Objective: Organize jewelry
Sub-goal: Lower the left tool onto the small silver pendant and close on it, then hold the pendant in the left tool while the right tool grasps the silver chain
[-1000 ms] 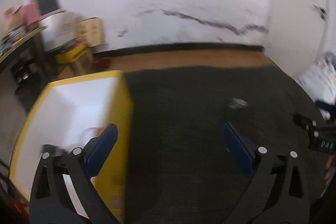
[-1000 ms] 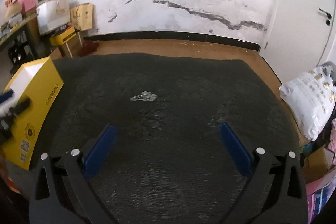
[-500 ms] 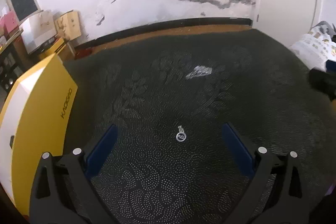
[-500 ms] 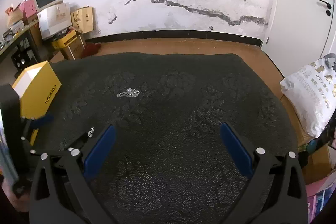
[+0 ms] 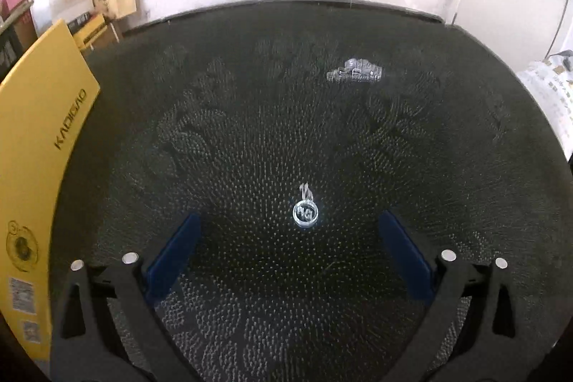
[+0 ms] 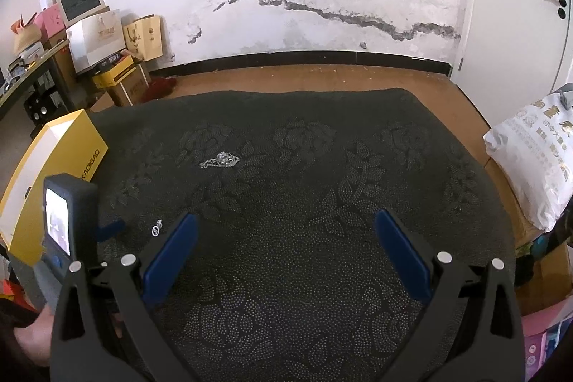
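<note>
Left gripper, its blue pads spread wide and holding nothing, hangs low over the dark floral-patterned mat with the small silver ring pendant lying just ahead of it, roughly midway between the two fingers and a little to the right of centre. The pendant's short bail points away toward the far side, so its long axis runs near to far, across the closing line of the fingers. Right gripper is also wide open and empty, and sits well apart from the pendant, so the left one is the nearer. A tangled silver chain lies farther off to the right. A yellow cardboard box stands at the mat's left edge, with open room around the pendant.
</note>
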### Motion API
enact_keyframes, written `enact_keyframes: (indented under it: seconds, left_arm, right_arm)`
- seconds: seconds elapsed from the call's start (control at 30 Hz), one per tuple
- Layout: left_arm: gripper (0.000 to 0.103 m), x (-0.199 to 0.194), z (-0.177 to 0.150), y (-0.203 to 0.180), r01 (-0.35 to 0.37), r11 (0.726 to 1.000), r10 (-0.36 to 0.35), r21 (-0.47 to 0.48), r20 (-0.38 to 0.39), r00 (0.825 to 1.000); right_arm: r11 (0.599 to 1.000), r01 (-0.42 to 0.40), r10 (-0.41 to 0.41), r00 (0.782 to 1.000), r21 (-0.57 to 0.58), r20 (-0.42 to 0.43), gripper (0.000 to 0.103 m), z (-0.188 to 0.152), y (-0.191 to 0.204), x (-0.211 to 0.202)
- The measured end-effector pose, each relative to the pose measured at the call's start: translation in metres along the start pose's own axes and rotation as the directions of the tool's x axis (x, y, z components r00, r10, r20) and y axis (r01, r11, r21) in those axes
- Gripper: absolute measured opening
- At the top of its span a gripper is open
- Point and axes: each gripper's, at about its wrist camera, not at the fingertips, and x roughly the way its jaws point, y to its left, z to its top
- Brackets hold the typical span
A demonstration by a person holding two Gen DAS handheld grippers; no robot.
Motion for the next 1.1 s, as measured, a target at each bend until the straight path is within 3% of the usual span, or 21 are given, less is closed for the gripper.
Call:
enact_keyframes:
  seconds: [0.2, 0.4, 0.6, 0.7, 1.1]
  left_arm:
    - [0.095, 0.000, -0.004, -0.001, 0.009, 1.000, -0.010, 0.004, 0.008, 1.000]
    - [0.055, -0.010, -0.009, -0.014, 0.021, 0.998, -0.024, 0.059, 0.047, 0.999]
    - [0.022, -0.014, -0.009, -0.019, 0.024, 0.995, -0.030, 0.095, 0.058, 0.998]
    - [0.013, -0.014, -0.008, -0.016, 0.018, 0.996, -0.023, 0.082, 0.058, 0.998]
    - [0.012, -0.018, -0.011, -0.011, 0.020, 0.996, -0.025, 0.086, 0.055, 0.998]
  right_arm:
    - [1.000, -0.025, 0.025, 1.000, 0.016, 0.006, 0.096, 0.004, -0.003, -0.005]
    - [0.999, -0.031, 0.030, 0.999, 0.025, 0.010, 0.096, 0.004, -0.007, -0.007]
    - [0.999, -0.024, 0.024, 1.000, 0.034, 0.006, 0.096, 0.005, -0.010, -0.006]
    - [0.999, -0.026, 0.026, 1.000, 0.032, 0.006, 0.096, 0.005, -0.008, -0.006]
    - [1.000, -0.028, 0.028, 1.000, 0.011, 0.001, 0.096, 0.007, -0.002, 0.001]
